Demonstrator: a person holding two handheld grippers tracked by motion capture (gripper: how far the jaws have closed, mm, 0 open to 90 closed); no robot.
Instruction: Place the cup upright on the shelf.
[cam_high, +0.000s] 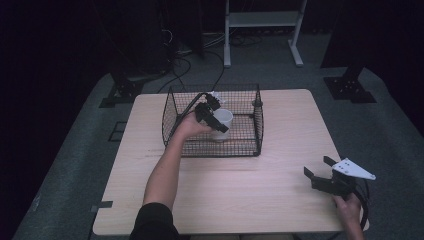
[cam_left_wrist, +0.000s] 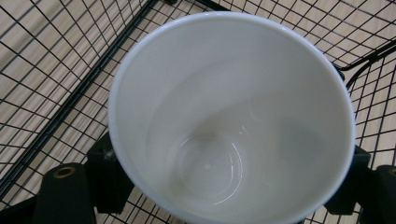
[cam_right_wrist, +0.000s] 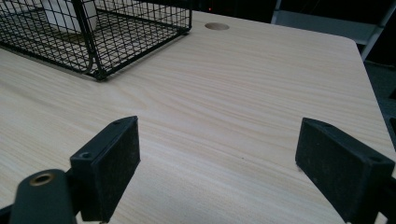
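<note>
Over on my left, my left gripper (cam_high: 216, 120) reaches into the black wire basket (cam_high: 260, 131) and clamps a white cup (cam_high: 223, 119) between its two jaws, one on either side of the cup's wall. Seen along those jaws, the cup (cam_left_wrist: 233, 116) is empty and sits above the basket's mesh floor (cam_left_wrist: 42, 65). Further right, the wooden table (cam_high: 250, 190) lies bare. At the near right corner my right gripper (cam_high: 320, 170) hovers just above the tabletop (cam_right_wrist: 224, 93), jaws spread wide with nothing between them.
</note>
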